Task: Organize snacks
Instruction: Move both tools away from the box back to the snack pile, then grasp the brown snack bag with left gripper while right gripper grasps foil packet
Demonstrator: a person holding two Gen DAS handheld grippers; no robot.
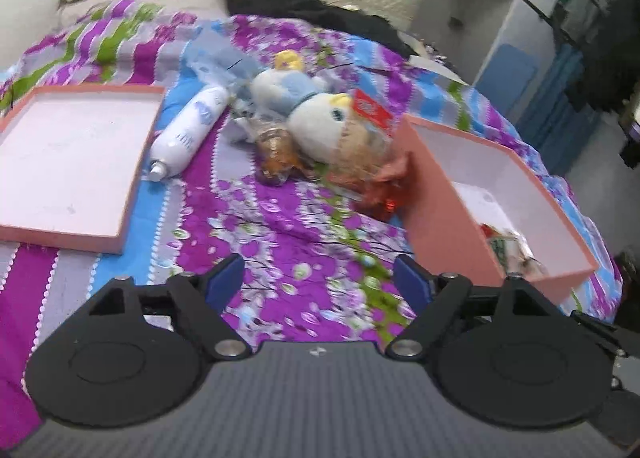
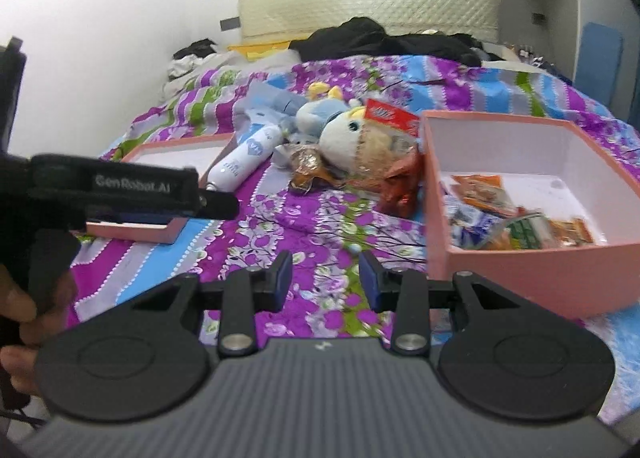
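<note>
We hold two grippers above a bed covered with a purple flowered spread [image 1: 280,226]. In the left wrist view, the left gripper [image 1: 320,278] sits at the bottom centre with its blue pads set wide apart and only the spread between them. In the right wrist view, the right gripper [image 2: 325,278] also sits at the bottom centre, its jaws narrower but still parted, gripping nothing. At the left edge of that view we see the left gripper from the side, with our hand [image 2: 24,322] wrapped round its handle. The pink box [image 2: 516,270] stands at the right of the right wrist view, open at the top, with several snack packs [image 2: 516,218] lying on its white floor; in the left wrist view it fills the right side and only a few packs show near its closest corner. Loose snacks [image 1: 376,174] remain on the spread in the middle of both frames, a red and clear heap lying against the box's left wall and against a plush doll [image 1: 320,118]. A white bottle [image 1: 188,130] lies on its side left of the doll. The box lid [image 1: 64,166] lies upturned at the left of the left wrist view. Dark clothes [image 1: 312,6] are piled near the headboard at the top.
</note>
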